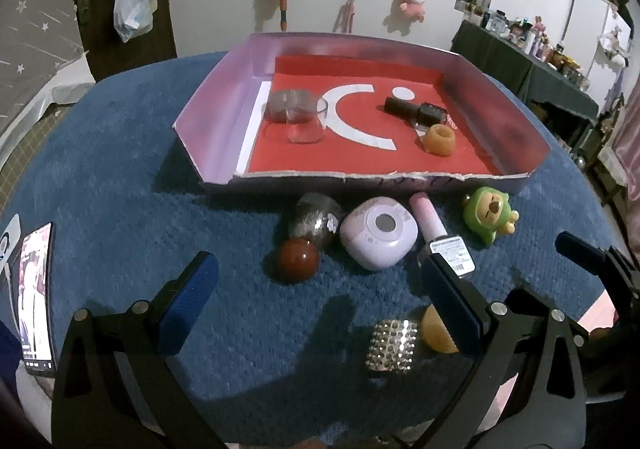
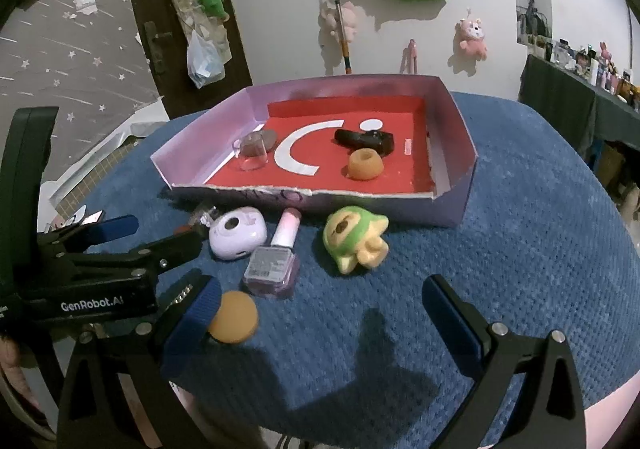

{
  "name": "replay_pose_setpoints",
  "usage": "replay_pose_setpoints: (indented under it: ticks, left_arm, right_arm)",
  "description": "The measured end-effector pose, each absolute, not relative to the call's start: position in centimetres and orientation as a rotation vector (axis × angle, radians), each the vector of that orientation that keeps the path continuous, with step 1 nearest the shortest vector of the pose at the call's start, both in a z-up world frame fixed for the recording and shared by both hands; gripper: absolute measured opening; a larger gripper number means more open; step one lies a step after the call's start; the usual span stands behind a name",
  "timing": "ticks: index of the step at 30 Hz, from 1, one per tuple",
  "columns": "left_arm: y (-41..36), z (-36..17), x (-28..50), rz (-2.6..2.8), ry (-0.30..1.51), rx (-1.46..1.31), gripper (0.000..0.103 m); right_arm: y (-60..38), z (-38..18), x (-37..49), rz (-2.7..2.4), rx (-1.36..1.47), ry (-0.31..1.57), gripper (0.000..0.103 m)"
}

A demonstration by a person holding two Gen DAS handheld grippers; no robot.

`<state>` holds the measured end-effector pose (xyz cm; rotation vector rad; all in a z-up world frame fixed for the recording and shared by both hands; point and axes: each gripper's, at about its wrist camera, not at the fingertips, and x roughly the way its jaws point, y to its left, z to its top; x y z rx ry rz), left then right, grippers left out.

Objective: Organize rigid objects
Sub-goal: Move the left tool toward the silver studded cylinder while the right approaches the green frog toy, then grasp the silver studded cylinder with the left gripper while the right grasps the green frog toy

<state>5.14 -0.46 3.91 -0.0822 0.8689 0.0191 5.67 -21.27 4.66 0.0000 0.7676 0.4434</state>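
Blue-carpeted desk [image 1: 120, 177] against a white wall [image 2: 280, 9] hung with plush toys; cluttered shelf at right. Lilac tray [image 1: 216, 117] at desk centre holds some items; others lie loose just before it. Left tongs [image 1: 316, 281] and right tongs [image 2: 320, 309] both spread, empty.

A shallow lilac cardboard tray [image 1: 208, 121] with a red floor sits toward the far edge of my blue-carpeted tabletop. Inside it, near the left wall, a clear glass cup [image 1: 306, 120] stands upright; toward the right lie a dark nail polish bottle [image 1: 416, 111] on its side and an upright orange ring-shaped holder [image 1: 439, 139].

In front of the tray's near wall, left to right: a silvery sphere [image 1: 314, 217], a dark red ball [image 1: 298, 259], a lilac rounded case [image 1: 380, 233], a pink nail polish bottle [image 1: 436, 229] on its side, and a tipped green figurine [image 1: 490, 217]. Nearer me lie a studded silver band [image 1: 392, 345] and an orange ball [image 1: 436, 329].
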Motion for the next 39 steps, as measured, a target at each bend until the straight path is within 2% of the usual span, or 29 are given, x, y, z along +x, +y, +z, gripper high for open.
replay_pose_setpoints:
  ticks: [25,29,35,39]
  left_arm:
    - [-0.4,3.3,3.3,-0.031,0.873,-0.104,0.103]
    - [-1.2,3.1,3.2,-0.065,0.882,-0.108,0.103]
    - [-1.6,2.3,2.9,-0.069,0.903,-0.098,0.103]
    - [-0.8,2.2,2.5,-0.051,0.898,-0.126,0.102]
  right_arm:
    - [-22.1,2.9,5.5,0.395,-0.03,0.792,0.101]
    - [-23.3,2.7,6.7,0.35,-0.017,0.799,0.096]
    - [-24.3,2.8,8.7,0.349,0.029,0.802,0.095]
    - [-23.9,2.8,9.5,0.367,0.034,0.804,0.088]
